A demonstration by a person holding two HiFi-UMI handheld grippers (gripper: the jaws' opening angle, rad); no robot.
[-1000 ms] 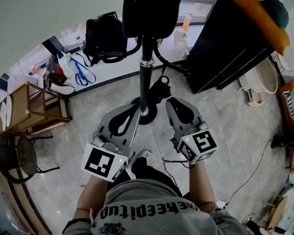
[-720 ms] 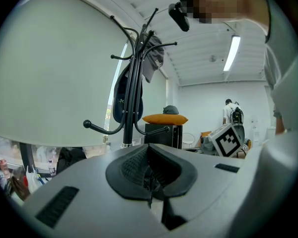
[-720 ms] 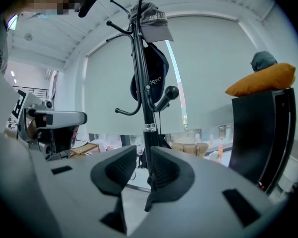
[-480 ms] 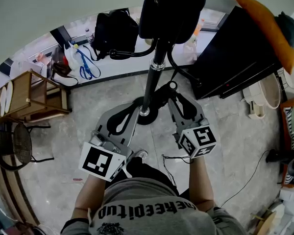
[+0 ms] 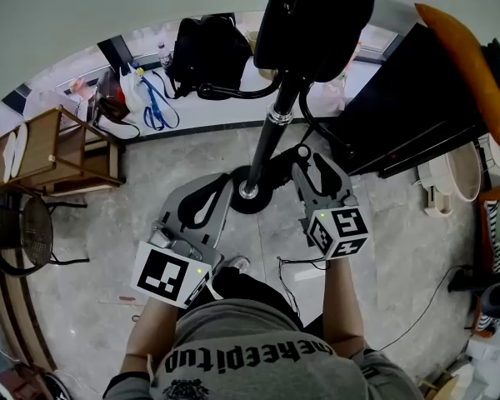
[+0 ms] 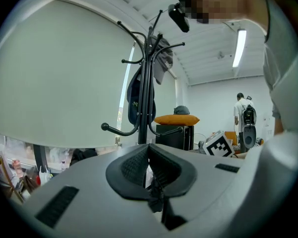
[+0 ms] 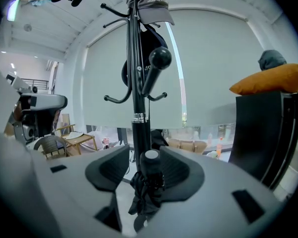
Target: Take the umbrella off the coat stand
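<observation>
Floor open round coat stand base; right gripper opening, umbrella between jaws; left gripper clenched.

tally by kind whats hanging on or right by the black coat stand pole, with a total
grey cap: 1
dark navy fabric item, bag or garment, cannot tell which: 1
black folded umbrella: 1
total: 3

Glossy black metal coat stand, matt crumpled cloth umbrella.
</observation>
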